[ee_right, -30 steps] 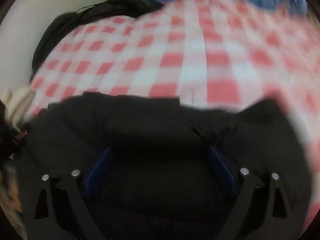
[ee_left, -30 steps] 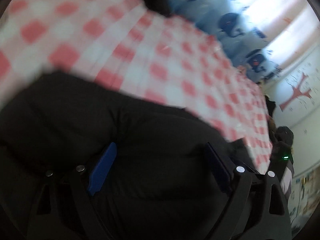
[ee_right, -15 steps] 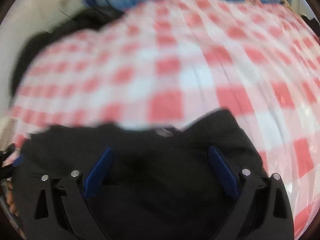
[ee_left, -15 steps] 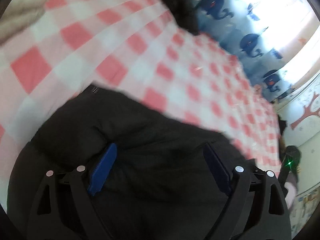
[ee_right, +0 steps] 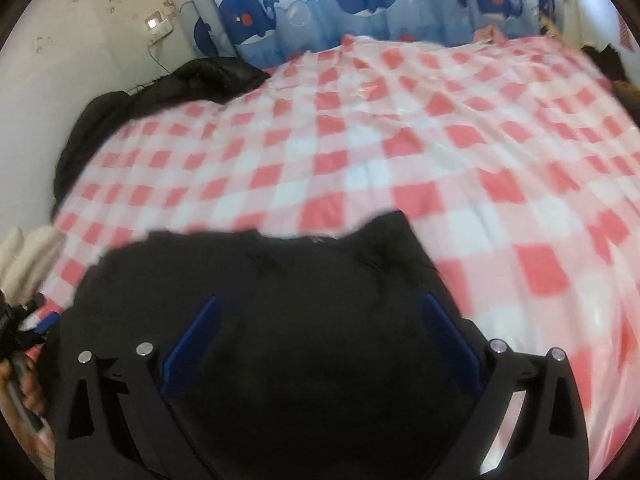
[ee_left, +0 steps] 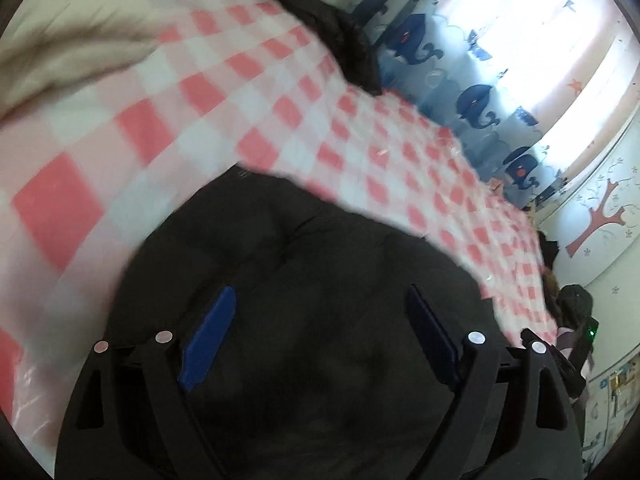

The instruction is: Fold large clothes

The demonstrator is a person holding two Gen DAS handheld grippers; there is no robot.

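A bulky black garment (ee_right: pixel 304 320) lies bunched at the near edge of a bed covered in a red-and-white checked sheet (ee_right: pixel 400 160), with most of the sheet beyond it left bare, which would give room to spread and fold it. The left gripper (ee_left: pixel 320 336) stands wide, its blue pads (ee_left: pixel 208 340) well apart over the dark padded fabric; nothing in this view shows the pads pressing the cloth, so it appears to hold nothing. The right gripper (ee_right: pixel 320 344) is likewise spread, its jaws opening, with the garment beneath and between them but not pinched. Both grippers point down onto the same heap, side by side, a placement consistent with having let go of a fold or readying a fresh two-point grasp. A second dark garment (ee_right: pixel 160 92) lies at the far left corner against the wall, and cream bedding (ee_left: pixel 72 40) sits at the far left, both kept apart from the working area. A whale-print curtain (ee_right: pixel 360 0) hangs beyond the bed.
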